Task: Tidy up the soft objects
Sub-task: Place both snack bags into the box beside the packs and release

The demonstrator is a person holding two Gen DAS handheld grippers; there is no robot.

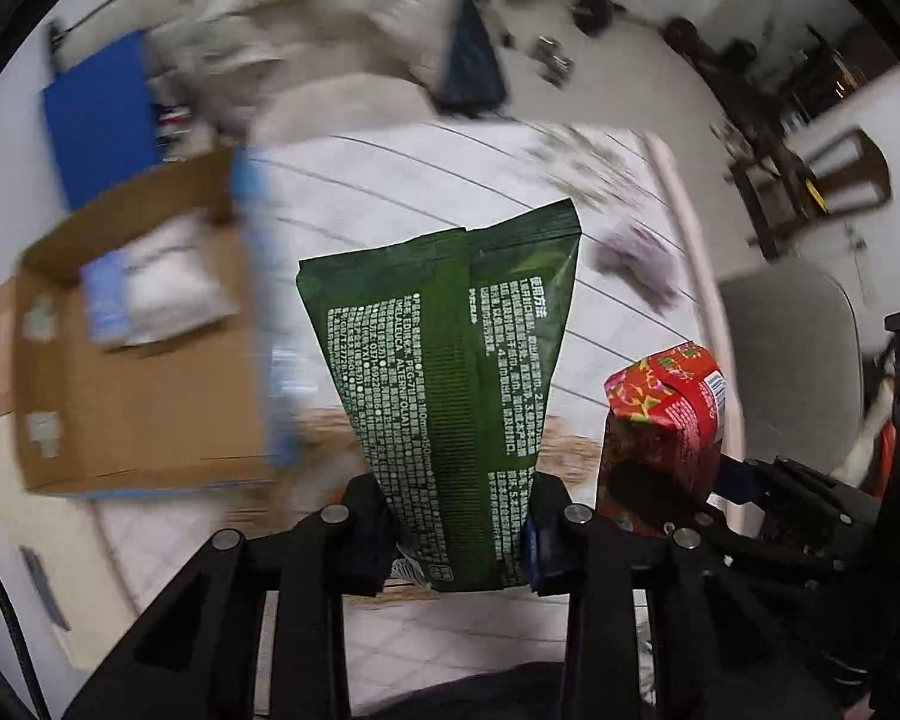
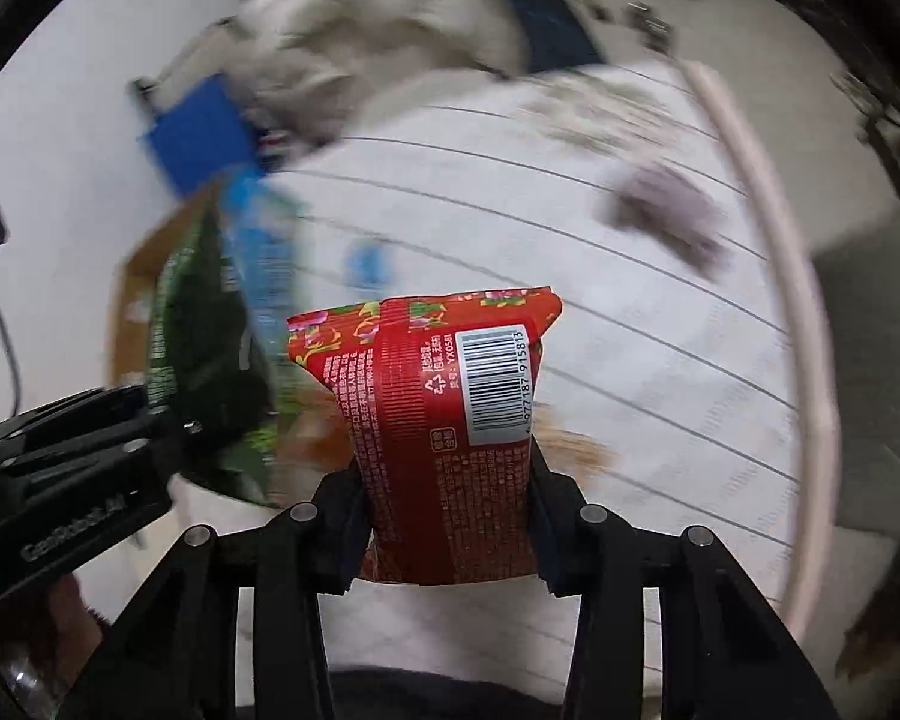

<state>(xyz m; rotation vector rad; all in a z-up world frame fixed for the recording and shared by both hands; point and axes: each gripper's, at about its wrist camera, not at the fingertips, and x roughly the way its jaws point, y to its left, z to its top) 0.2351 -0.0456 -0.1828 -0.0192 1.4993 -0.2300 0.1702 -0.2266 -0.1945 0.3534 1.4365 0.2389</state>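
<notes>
The tall green plastic pouch with white writing (image 1: 450,384) is hanging in the air over the white striped mat (image 1: 402,174) — the left gripper (image 1: 459,531) is squeezing its bottom end tight. The red flowery packet with a barcode (image 2: 444,432) is being pinched the same way by the right gripper (image 2: 447,531). The open brown cardboard box (image 1: 150,396) is sitting nearby — probably where both are going. A small purple thing (image 2: 666,213), too blurry to name, is lying well apart, not blocking.

The left tongs (image 1: 456,516) held a tall pouch (image 1: 450,360) above the quilted bed (image 1: 390,180), and the right tongs (image 2: 447,516) held a shorter packet (image 2: 444,420) just to its right. An open cardboard box (image 1: 138,408) sat at the bed's left, packets (image 1: 150,288) inside it. Heaped bedding (image 1: 306,18) lay beyond.
</notes>
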